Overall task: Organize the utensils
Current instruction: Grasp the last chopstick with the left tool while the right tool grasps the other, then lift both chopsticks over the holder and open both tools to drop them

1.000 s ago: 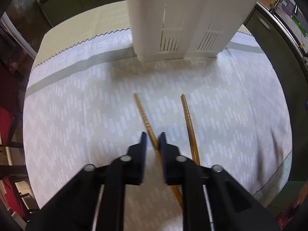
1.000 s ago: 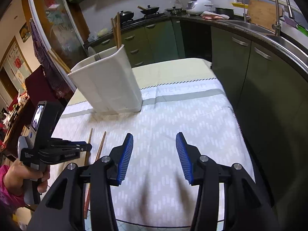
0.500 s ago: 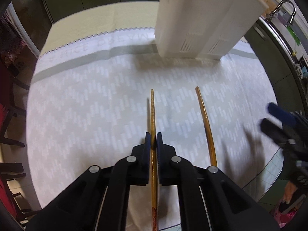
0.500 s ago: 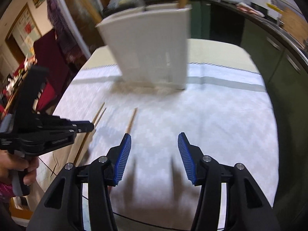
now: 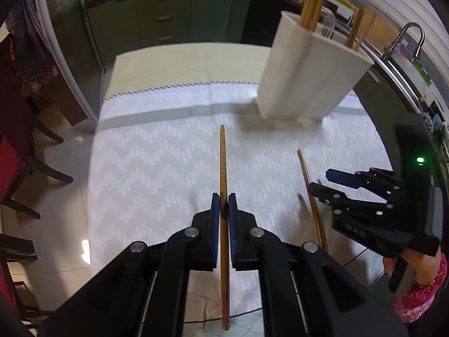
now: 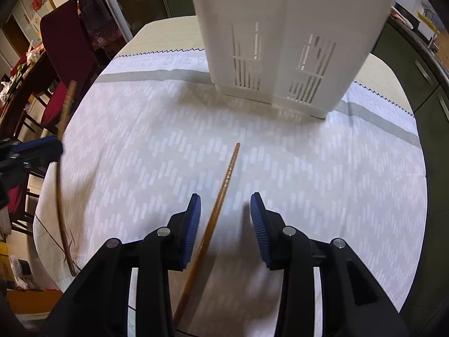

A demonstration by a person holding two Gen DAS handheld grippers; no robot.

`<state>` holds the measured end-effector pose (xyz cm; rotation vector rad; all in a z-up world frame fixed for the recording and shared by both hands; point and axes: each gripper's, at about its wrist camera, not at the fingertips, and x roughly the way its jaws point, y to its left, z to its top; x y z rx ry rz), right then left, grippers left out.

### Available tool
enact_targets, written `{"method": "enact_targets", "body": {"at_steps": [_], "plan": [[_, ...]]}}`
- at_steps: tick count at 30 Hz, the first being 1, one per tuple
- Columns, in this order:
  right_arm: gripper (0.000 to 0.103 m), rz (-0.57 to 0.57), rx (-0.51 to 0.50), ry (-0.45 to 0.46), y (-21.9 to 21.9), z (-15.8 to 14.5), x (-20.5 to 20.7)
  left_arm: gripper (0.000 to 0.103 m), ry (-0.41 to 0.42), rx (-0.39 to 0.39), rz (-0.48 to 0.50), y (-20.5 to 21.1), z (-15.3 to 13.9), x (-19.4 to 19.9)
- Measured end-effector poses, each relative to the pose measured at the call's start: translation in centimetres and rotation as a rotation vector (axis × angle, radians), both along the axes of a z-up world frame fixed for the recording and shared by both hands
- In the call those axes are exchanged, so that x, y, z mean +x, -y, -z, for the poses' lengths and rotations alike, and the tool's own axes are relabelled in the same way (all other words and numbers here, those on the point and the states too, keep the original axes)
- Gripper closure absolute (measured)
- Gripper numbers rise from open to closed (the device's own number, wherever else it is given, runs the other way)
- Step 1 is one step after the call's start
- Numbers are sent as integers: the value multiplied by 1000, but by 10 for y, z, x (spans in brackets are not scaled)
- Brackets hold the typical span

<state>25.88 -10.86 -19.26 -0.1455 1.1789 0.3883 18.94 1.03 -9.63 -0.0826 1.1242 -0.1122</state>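
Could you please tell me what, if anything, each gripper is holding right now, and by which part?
The left gripper pinches a long brown wooden chopstick near its middle. The right gripper holds nothing; its closing fingers straddle a second wooden chopstick lying on the tablecloth.

Kitchen-dining room. Desk (image 5: 157, 151) under pale cloth w/ white zigzag pattern, grey stripe across far part, cream strip beyond. Dark green cabinets (image 5: 165, 19) along back wall, drawers w/ metal handles; same cabinets down right side under dark counter (image 5: 393, 64). Steel sink and tap (image 5: 408, 32) on right, white slatted wall (image 5: 393, 5) above. Glossy light floor tiles (image 5: 67, 196), lamp glare near desk edge. Dark wood chairs w/ red seats (image 6: 64, 45) on left; patterned cloth (image 6: 92, 8) hung behind. Daylight-ish, soft shadows.
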Motion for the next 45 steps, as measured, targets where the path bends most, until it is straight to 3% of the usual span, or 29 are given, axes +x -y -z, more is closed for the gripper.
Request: {"method": "enact_targets", "body": {"at_steps": [11, 15, 16, 19, 23, 27, 36, 45], "plan": [[70, 10, -71, -41, -17, 17, 13, 97, 29, -19, 31, 6, -9, -11], [83, -29, -79, -55, -25, 16, 12, 97, 42, -22, 40, 8, -14, -12], [90, -35, -80, -60, -30, 17, 15, 97, 47, -22, 41, 9, -16, -13], [96, -43, -59, -90, -26, 19, 21, 97, 62, -17, 49, 11, -21, -15], [96, -21, -46, -71, -8, 16, 20, 97, 77, -13, 56, 11, -26, -18], [96, 8, 12, -10, 19, -3, 10, 97, 85, -10, 66, 12, -29, -19], [96, 85, 200, 217, 93, -86, -41, 97, 117, -11, 88, 20, -45, -25], [96, 114, 274, 390, 138, -149, -93, 97, 173, -8, 126, 36, -74, -35]]}}
